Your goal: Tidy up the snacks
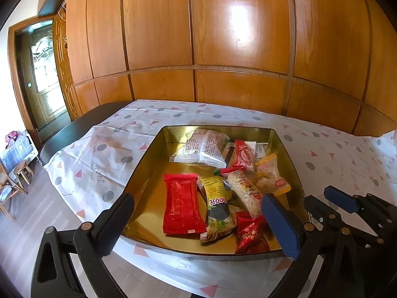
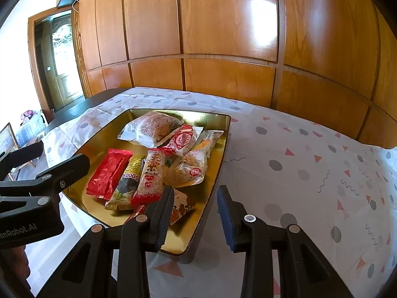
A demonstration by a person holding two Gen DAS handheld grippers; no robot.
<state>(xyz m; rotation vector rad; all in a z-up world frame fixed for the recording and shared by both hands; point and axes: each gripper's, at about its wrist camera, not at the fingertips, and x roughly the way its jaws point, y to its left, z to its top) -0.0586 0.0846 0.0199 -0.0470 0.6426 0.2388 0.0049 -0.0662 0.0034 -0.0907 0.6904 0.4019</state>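
Observation:
A gold metal tin (image 1: pixel 153 164) (image 2: pixel 213 164) sits on the patterned tablecloth and holds several snack packets. A red packet (image 1: pixel 180 203) (image 2: pixel 109 173) lies at its left. A yellow-green packet (image 1: pixel 219 208) (image 2: pixel 126 186) lies beside it. A white packet (image 1: pixel 203 146) (image 2: pixel 146 129) lies at the back. My left gripper (image 1: pixel 198 226) is open and empty, its jaws spanning the tin's near edge above the packets. My right gripper (image 2: pixel 194 216) is open and empty over the tin's near right rim; it also shows in the left wrist view (image 1: pixel 345 201).
A white tablecloth (image 2: pixel 310 173) with grey dots and pink triangles covers the table. A wooden panelled wall (image 1: pixel 223 49) stands right behind the table. A doorway (image 1: pixel 42 79), stools and floor lie to the left.

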